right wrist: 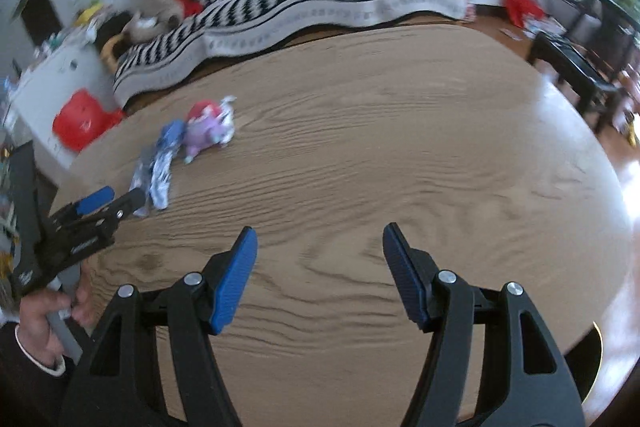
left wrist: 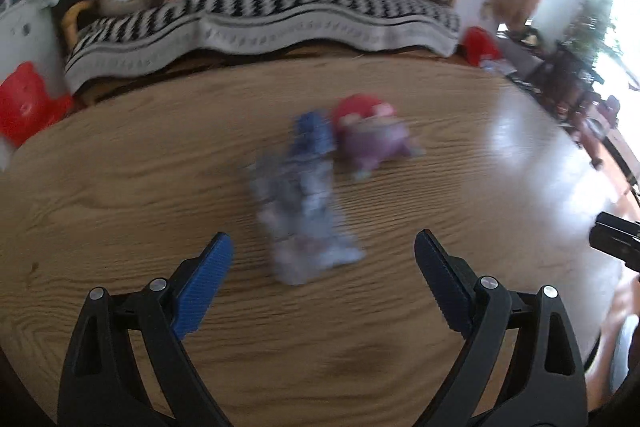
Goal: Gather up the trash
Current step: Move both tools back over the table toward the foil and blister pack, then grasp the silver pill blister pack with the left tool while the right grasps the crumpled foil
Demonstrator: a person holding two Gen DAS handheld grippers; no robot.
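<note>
Lying on the wooden table [left wrist: 120,187], the blue-white wrapper [left wrist: 302,203] sits just beyond the left gripper's [left wrist: 324,247] wide-open, empty jaws.

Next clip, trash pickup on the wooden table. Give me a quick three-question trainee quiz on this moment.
1. True or false: the left gripper holds the blue-and-white wrapper.
2. Which wrapper lies farther from the left gripper: A) the blue-and-white one, B) the purple-and-red wrapper?
3. What lies between the right gripper's fingers?

Key: 1. False; its fingers stand apart, clear of the wrapper. 2. B. 3. Only bare wooden table.
</note>
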